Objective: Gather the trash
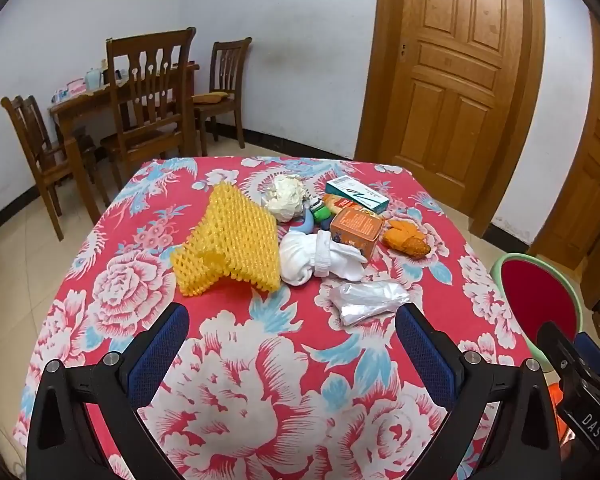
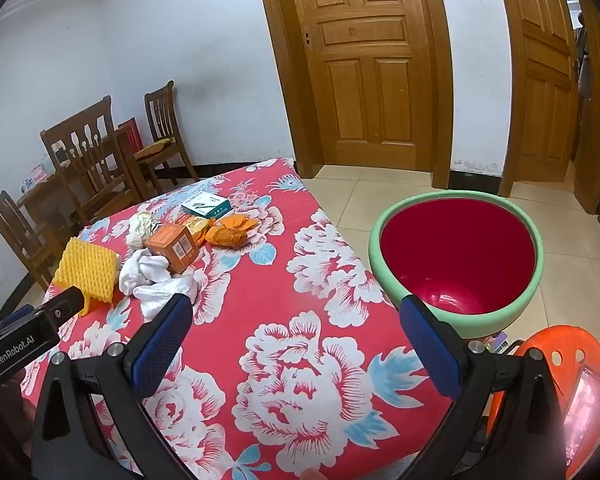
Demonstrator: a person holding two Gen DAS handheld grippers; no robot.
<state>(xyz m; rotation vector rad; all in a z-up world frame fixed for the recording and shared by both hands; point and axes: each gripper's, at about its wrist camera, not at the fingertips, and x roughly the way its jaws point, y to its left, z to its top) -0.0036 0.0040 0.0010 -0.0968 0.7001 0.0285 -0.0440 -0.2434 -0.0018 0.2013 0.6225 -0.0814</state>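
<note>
Trash lies on the red floral tablecloth (image 1: 260,380): a yellow foam net (image 1: 230,240), a white crumpled cloth (image 1: 316,258), a clear plastic wrapper (image 1: 366,300), an orange box (image 1: 356,230), an orange peel (image 1: 406,238), a teal box (image 1: 356,192), a paper ball (image 1: 286,196). A red bin with a green rim (image 2: 458,258) stands on the floor right of the table. My left gripper (image 1: 292,334) is open and empty, short of the wrapper. My right gripper (image 2: 296,330) is open and empty over the table's right edge, next to the bin.
A wooden dining table with chairs (image 1: 140,96) stands at the back left. Wooden doors (image 2: 364,64) are behind the table. An orange plastic stool (image 2: 560,380) is at the lower right beside the bin. The floor is tiled.
</note>
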